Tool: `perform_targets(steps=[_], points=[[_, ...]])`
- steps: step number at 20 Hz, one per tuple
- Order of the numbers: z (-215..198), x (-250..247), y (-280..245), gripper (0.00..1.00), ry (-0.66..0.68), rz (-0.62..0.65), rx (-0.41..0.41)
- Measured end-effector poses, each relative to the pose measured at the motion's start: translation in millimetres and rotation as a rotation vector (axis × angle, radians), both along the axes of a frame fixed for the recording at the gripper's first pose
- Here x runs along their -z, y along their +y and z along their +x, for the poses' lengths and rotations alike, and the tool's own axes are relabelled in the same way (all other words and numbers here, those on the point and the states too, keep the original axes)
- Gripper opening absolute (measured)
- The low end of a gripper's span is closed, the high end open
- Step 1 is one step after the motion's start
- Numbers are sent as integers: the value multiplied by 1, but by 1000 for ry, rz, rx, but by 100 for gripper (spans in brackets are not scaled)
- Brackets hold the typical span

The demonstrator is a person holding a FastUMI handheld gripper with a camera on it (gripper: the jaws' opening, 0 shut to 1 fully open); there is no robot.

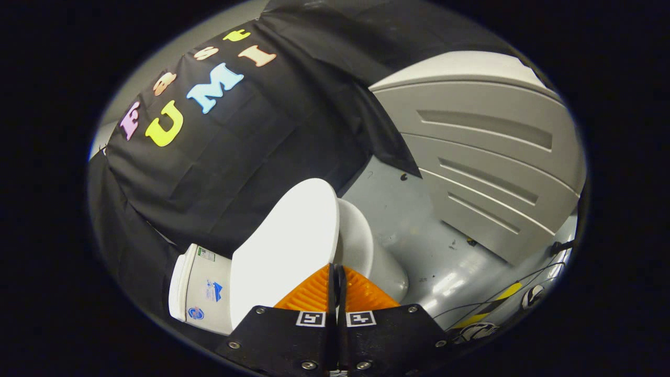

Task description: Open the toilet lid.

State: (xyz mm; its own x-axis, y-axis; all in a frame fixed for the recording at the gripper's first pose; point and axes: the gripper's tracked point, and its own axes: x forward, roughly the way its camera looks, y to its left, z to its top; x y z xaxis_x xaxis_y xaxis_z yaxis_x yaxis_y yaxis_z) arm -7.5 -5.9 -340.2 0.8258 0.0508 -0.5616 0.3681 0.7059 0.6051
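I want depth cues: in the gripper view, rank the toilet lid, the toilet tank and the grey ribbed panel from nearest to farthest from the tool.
1. Toilet lid: its edge between the nearly closed tool fingers.
2. Toilet tank: behind the lid.
3. Grey ribbed panel: across the floor, farthest.

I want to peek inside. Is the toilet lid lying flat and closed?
No, the toilet lid stands lifted off the seat, its edge pinched between the orange fingers.

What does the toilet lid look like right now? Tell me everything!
The toilet lid is plain white, smooth and glossy like plastic, with a rounded edge. It is raised off the white toilet bowl, tilted back toward the tank. The gripper has its orange fingers closed on the lid's thin edge, one on each side.
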Motion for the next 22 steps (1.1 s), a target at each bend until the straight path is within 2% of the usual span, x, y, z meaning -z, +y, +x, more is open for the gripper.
perform_targets(steps=[6,10,13,18,22], points=[[3,-62,18,0,-85,-58,-13],[8,-79,24,0,-98,-180,-84],[10,-96,31,0,-119,-230,-104],[13,-123,44,0,-150,-266,-79],[18,-148,58,0,-180,-324,-106]])
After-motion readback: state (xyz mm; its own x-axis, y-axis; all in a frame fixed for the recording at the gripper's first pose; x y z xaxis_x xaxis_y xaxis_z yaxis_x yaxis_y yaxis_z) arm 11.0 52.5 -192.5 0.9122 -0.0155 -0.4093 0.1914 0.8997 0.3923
